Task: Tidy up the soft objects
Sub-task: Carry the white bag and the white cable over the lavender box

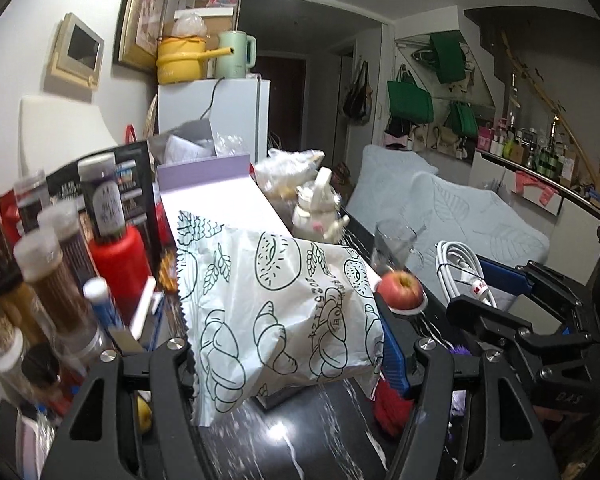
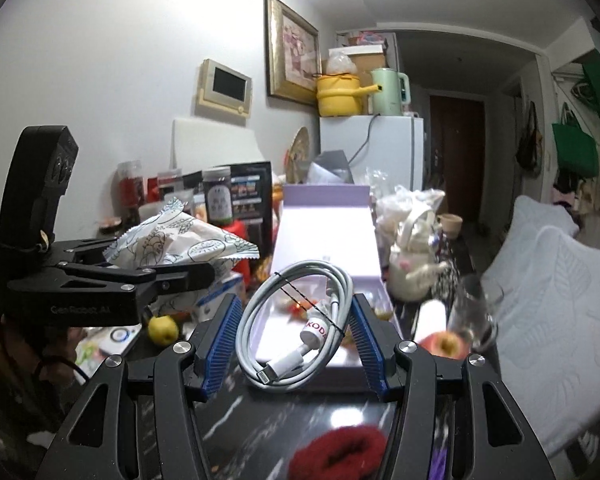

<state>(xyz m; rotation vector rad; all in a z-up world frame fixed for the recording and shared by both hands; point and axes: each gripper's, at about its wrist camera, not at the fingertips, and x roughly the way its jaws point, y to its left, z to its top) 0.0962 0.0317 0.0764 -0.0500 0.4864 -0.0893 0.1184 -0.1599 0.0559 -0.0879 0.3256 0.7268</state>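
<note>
1. Squeezing a puffy white bread bag (image 1: 284, 312) between the two fingers of the left gripper (image 1: 288, 364), with the jaws closed in on the bag's lower part.
2. Holding the bag up off the dark table (image 1: 300, 440), its long side tilting up and away toward the lilac box (image 1: 220, 188).
3. Showing, from the right camera, the same bag (image 2: 180, 240) sticking out sideways past the left gripper (image 2: 204, 276), well over to the left.
4. Pinching a coiled white cable (image 2: 296, 320) between the blue pads (image 2: 220, 344) of the right gripper (image 2: 296, 348), jaws partly open and pressing on both sides of the coil.
5. Keeping the coil standing up, its round face turned to the camera, just above the table edge.
6. Lying low in front of the right gripper: a fuzzy red thing (image 2: 340, 452), likely the next soft thing, nearer to the right hand than the left.
7. Sitting close by, easy to bump: an apple (image 2: 444, 344) and a glass (image 2: 476, 312).
</note>
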